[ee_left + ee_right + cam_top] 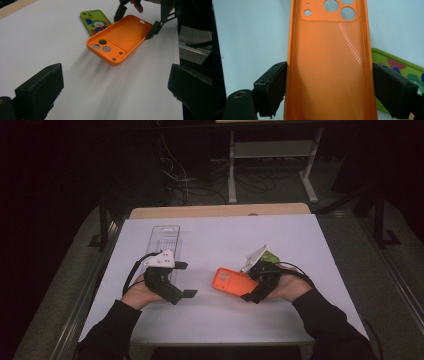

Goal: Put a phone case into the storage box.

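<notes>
An orange phone case (231,281) is held by its long sides, inner face up, with my right gripper (251,287) shut on it a little above the white sheet. In the right gripper view the orange phone case (329,57) spans the gap between both jaws of my right gripper (333,93), camera holes at the far end. A green phone case with a clown picture (96,22) lies flat just behind it. My left gripper (186,279) is open and empty, pointing right toward the orange case (118,41). Both wide-apart jaws of the left gripper (115,100) frame bare sheet.
A clear plastic package (165,238) lies on the white sheet (220,320) beyond my left hand. The sheet covers a wooden table (220,210). Cables and a table frame (270,150) stand on the dark floor behind.
</notes>
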Tool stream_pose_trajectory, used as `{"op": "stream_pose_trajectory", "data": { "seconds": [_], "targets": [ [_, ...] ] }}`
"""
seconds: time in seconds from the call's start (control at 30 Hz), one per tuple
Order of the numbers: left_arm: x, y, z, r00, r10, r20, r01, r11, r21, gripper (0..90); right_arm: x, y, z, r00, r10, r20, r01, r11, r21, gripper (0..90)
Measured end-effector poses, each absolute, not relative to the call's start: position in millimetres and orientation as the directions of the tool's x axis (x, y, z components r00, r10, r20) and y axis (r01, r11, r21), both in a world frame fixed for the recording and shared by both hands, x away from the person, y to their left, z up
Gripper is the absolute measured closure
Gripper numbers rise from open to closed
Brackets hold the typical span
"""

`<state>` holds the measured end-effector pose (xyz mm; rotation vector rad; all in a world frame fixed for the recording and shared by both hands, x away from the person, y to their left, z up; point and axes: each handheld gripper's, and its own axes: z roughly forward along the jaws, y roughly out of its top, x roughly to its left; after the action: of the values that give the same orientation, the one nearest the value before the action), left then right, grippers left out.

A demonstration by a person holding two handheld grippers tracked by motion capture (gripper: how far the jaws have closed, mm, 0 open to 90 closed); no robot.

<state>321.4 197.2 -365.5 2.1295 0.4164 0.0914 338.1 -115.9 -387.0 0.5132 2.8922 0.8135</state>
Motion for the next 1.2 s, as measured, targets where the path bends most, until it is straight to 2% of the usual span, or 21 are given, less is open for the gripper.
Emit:
{"op": "stream_pose_trajectory", "data": {
  "seconds": [0.3, 0.7, 1.03, 1.2],
  "targets": [
    [330, 177, -359, 0.968, 0.239, -0.071, 0.198, -0.563, 0.802, 0.0, 342, -119, -372, -0.964, 0.264, -0.035, 0.212, 0.842, 0.496, 15.7],
    [345, 152, -352, 0.989, 0.134, -0.064, 0.135, -0.628, 0.766, 0.0, 342, -112, -365, -0.99, 0.137, -0.021, 0.106, 0.85, 0.516, 15.7],
    [348, 133, -359, 0.997, 0.027, -0.07, 0.069, -0.705, 0.705, 0.0, 338, -101, -361, -0.996, 0.079, -0.031, 0.051, 0.851, 0.522, 15.6],
    [346, 126, -362, 0.996, 0.016, -0.085, 0.07, -0.723, 0.687, 0.0, 337, -97, -359, -0.998, 0.059, -0.03, 0.035, 0.85, 0.525, 15.6]
  ]
}}
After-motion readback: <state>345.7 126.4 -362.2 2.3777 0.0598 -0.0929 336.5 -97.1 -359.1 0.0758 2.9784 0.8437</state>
